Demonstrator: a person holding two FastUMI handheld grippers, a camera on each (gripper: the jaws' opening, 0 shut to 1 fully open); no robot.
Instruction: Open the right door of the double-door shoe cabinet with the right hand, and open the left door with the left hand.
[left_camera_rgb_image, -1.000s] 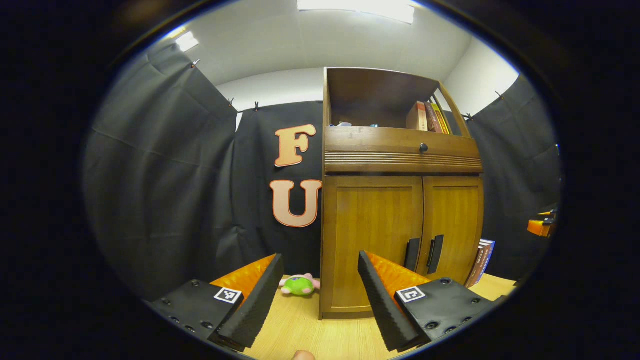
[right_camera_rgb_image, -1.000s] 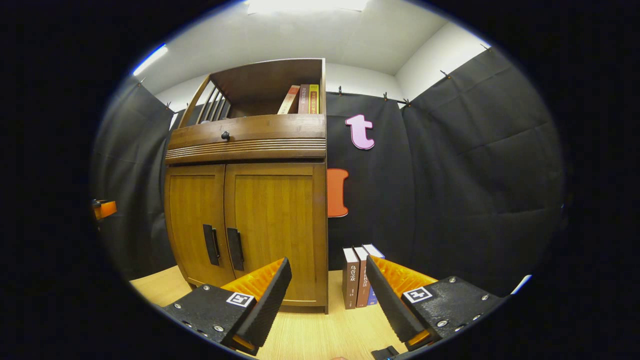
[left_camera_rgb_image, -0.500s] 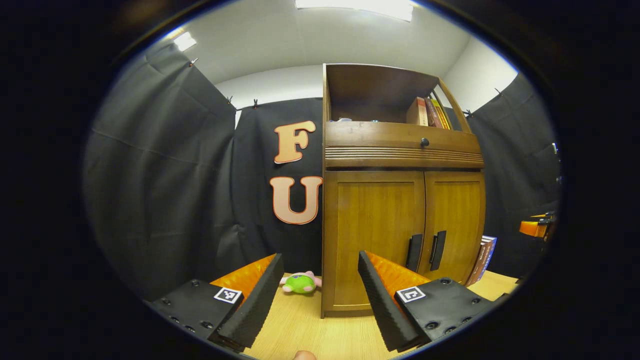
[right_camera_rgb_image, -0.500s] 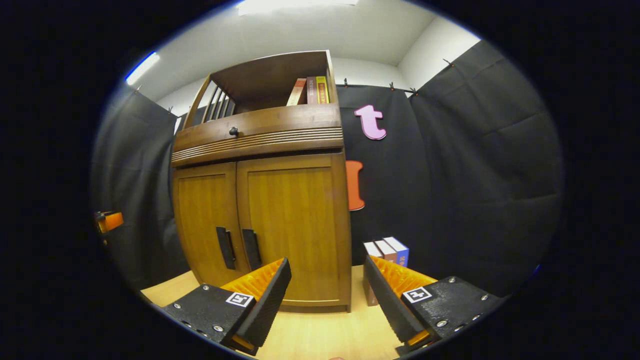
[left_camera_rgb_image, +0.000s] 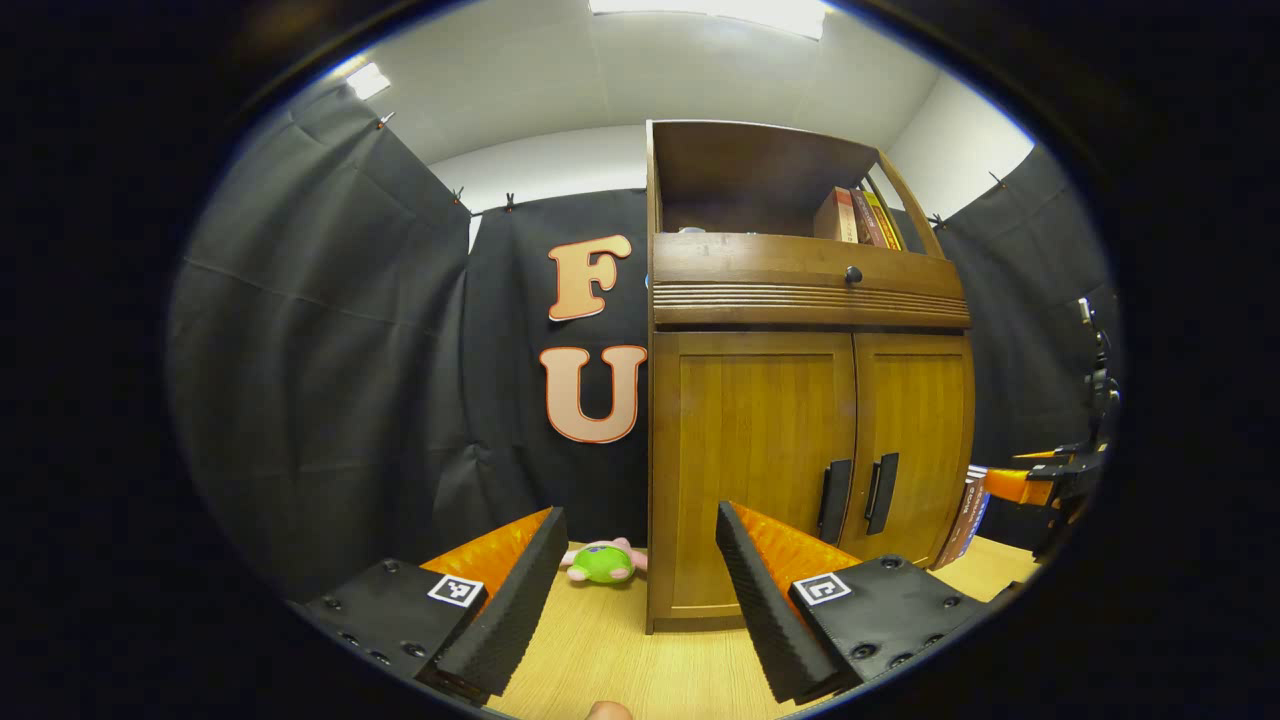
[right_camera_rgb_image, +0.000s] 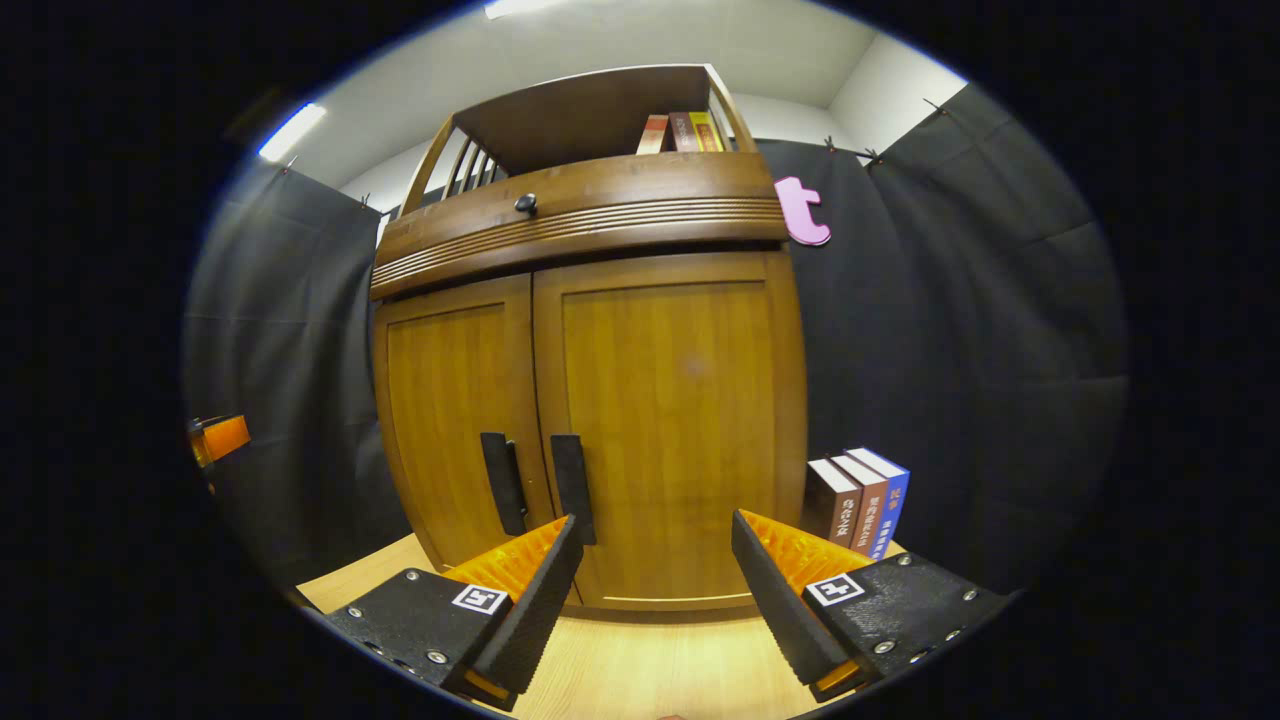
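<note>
**Both doors shut, both grippers wide and empty in front of the cabinet**

Landmark: shoe cabinet (left_camera_rgb_image: 800, 450). It stands on the wooden table (left_camera_rgb_image: 620, 650).

Left of the cabinet: green plush toy (left_camera_rgb_image: 603, 562) on the table by its left bottom corner. Left gripper (left_camera_rgb_image: 632, 590) is short of the cabinet's left front corner, fingers spread wide, nothing held.

On the cabinet front: left door (right_camera_rgb_image: 455, 420) and right door (right_camera_rgb_image: 680, 420) closed, flush. Two dark vertical handles side by side at the centre seam, low down: left handle (right_camera_rgb_image: 503, 483), right handle (right_camera_rgb_image: 573, 488). Right gripper (right_camera_rgb_image: 655, 590) faces the right door, jaws wide apart, empty, its left finger just below the right handle, no contact.

Right of the cabinet: three upright books (right_camera_rgb_image: 858, 495) beside its right side.

Handling, judged: rigid wooden doors, hinged on the outer edges, likely light to swing. Handles are slim, stiff bars; pinch across the bar and pull out in an arc. Slip is possible if the bars are smooth.

Views: left gripper view shows the plush toy and the other gripper (left_camera_rgb_image: 1050, 480) off to the cabinet's right; right gripper view gives the closer look at the handles and book spines.
</note>
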